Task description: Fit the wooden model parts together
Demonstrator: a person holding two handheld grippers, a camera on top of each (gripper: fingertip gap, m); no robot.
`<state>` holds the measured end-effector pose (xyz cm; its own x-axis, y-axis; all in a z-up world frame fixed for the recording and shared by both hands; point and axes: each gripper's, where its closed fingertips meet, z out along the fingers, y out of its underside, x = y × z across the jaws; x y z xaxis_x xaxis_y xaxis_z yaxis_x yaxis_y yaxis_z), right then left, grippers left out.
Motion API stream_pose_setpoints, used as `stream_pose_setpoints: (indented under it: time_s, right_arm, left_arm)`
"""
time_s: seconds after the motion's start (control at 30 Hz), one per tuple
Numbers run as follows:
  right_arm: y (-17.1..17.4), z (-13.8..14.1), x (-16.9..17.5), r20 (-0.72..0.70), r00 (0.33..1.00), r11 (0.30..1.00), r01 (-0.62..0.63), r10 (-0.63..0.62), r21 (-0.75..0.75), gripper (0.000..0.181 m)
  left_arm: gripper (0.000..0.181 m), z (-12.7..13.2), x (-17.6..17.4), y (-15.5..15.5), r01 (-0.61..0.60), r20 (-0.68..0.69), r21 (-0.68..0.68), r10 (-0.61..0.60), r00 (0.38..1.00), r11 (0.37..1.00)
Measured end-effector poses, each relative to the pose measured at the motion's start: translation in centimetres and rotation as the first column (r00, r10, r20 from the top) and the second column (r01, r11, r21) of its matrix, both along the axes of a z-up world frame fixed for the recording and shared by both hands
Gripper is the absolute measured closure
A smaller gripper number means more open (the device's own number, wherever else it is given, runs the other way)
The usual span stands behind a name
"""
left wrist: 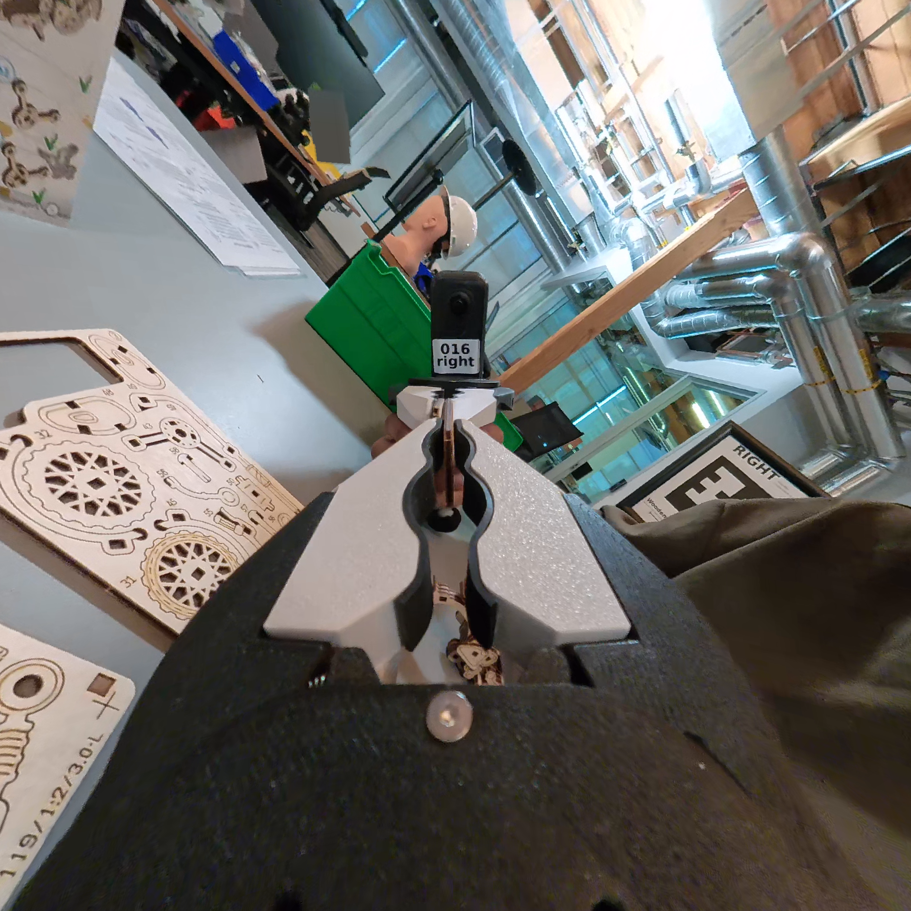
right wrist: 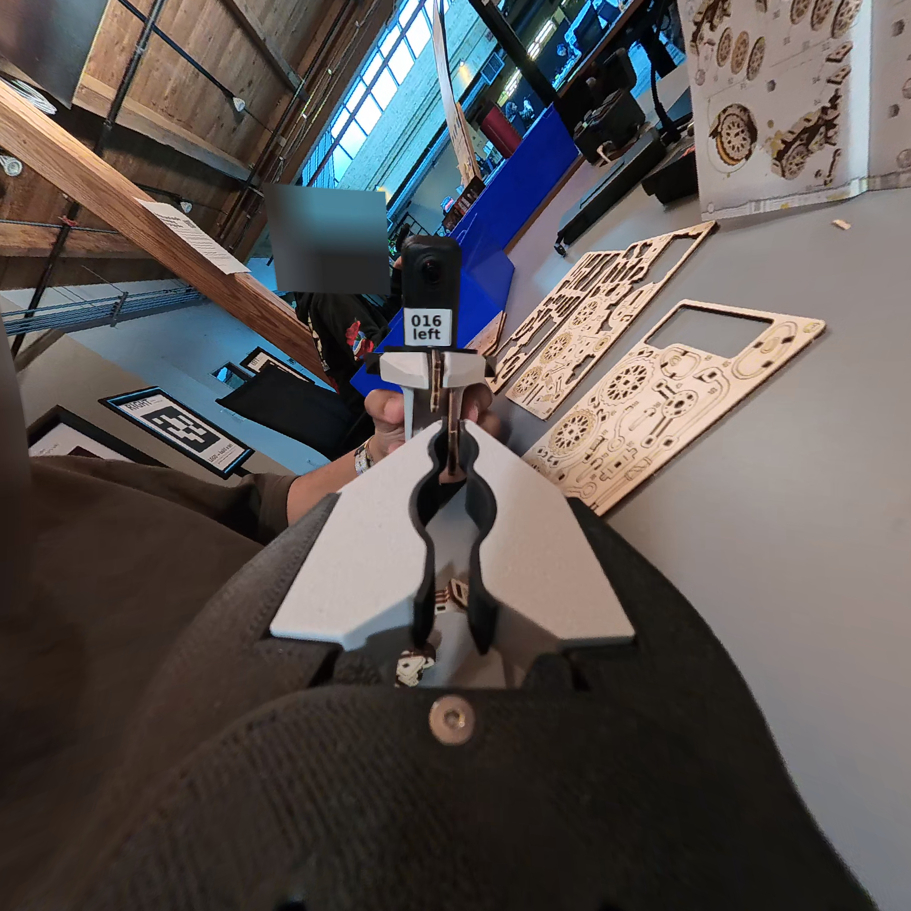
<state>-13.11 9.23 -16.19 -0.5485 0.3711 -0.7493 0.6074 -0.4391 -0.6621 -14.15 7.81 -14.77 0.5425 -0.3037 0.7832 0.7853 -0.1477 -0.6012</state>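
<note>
My left gripper is shut on a thin wooden part, seen edge-on between its white fingers. My right gripper is shut on a second thin wooden part, also edge-on. The two grippers face each other tip to tip above the grey table. In the left wrist view the right gripper sits just beyond my fingertips. In the right wrist view the left gripper holds its part, whose end meets my own part. I cannot tell whether the parts are joined.
Plywood sheets of laser-cut parts lie on the table. An instruction booklet and a paper sheet lie farther back. A green bin and a blue bin stand behind the grippers. A hand holds the left gripper. Both grippers' tips are close together, under 4 cm apart.
</note>
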Motion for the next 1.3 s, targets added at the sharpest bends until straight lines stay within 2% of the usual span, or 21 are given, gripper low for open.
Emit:
stream_pose_setpoints:
  time_s: [0.43, 0.67, 0.77, 0.9, 1.03, 1.2, 1.3]
  right_arm:
    - [-1.3, 1.4, -0.8, -0.073, 0.997, 1.0, 0.009, -0.007, 0.029, 0.181]
    - [-3.5, 3.2, -3.2, -0.125, 0.992, 0.999, -0.009, 0.015, 0.052, 0.181]
    - [-5.6, 4.9, -4.0, -0.177, 0.982, 0.996, -0.053, 0.064, 0.065, 0.181]
    - [-9.0, 6.3, -4.3, -0.225, 0.96, 0.985, -0.15, 0.165, 0.084, 0.181]
    - [-11.5, 7.1, -3.4, -0.23, 0.94, 0.967, -0.24, 0.253, 0.084, 0.181]
    - [-12.1, 7.9, -2.6, -0.271, 0.929, 0.967, -0.236, 0.254, 0.098, 0.181]
    - [-12.1, 9.2, -2.1, -0.31, 0.918, 0.969, -0.232, 0.247, 0.085, 0.181]
  left_arm:
    - [0.181, 1.2, -1.1, -2.5, -0.121, -0.062, 0.032, 0.123, 0.99, 0.992]
    - [0.181, 1.2, -2.3, -7.2, -0.25, -0.097, 0.03, 0.252, 0.963, 0.968]
    - [0.181, 2.5, -3.6, -10.4, -0.361, -0.081, 0.073, 0.366, 0.927, 0.93]
    - [0.181, 3.1, -4.7, -14.8, -0.491, -0.098, 0.086, 0.498, 0.862, 0.867]
    - [0.181, 4.3, -5.7, -19.5, -0.645, -0.109, 0.136, 0.659, 0.745, 0.752]
    - [0.181, 5.6, -5.7, -22.5, -0.704, -0.143, 0.18, 0.726, 0.673, 0.687]
    - [0.181, 6.1, -5.5, -22.5, -0.693, -0.133, 0.205, 0.722, 0.68, 0.691]
